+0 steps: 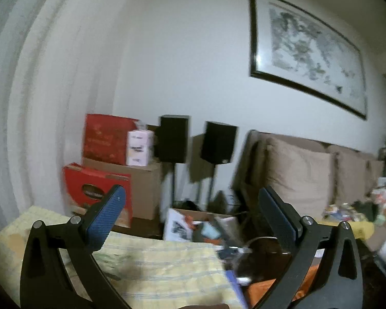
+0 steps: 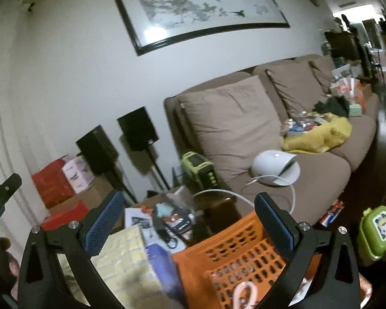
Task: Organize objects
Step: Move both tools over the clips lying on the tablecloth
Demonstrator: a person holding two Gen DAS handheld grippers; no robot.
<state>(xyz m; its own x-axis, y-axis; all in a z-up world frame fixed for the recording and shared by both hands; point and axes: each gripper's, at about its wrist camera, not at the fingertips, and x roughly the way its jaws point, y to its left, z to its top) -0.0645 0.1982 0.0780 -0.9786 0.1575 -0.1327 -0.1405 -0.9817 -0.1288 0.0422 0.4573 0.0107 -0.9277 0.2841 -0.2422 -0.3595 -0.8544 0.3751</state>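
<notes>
Both tools are raised above a cluttered bench and neither holds anything: the left tool [image 1: 191,211] has its blue-padded fingers spread wide, and the right tool [image 2: 189,217] is spread just as wide. Under the left tool lies a pale yellow checked cloth [image 1: 151,265] that covers the near part of the bench. Under the right tool sits an orange plastic basket with a perforated wall [image 2: 234,252], with a pink looped object [image 2: 244,293] in it, too blurred to identify. Just left of the basket is a purple flat item [image 2: 162,260], touching the yellow cloth's edge. Beyond these, loose papers and small packets [image 2: 167,219] are scattered on the dark bench top. A green lidded plastic box with a cartoon picture [image 2: 377,231] stands to the right of the basket, apart from it. Behind the bench is a brown fabric sofa [image 2: 231,123] carrying a white domed device with a cable [image 2: 275,164] and a yellow garment [image 2: 319,134]. Two black speakers on stands [image 1: 218,141] stand by the wall beside red cardboard boxes [image 1: 105,139].
</notes>
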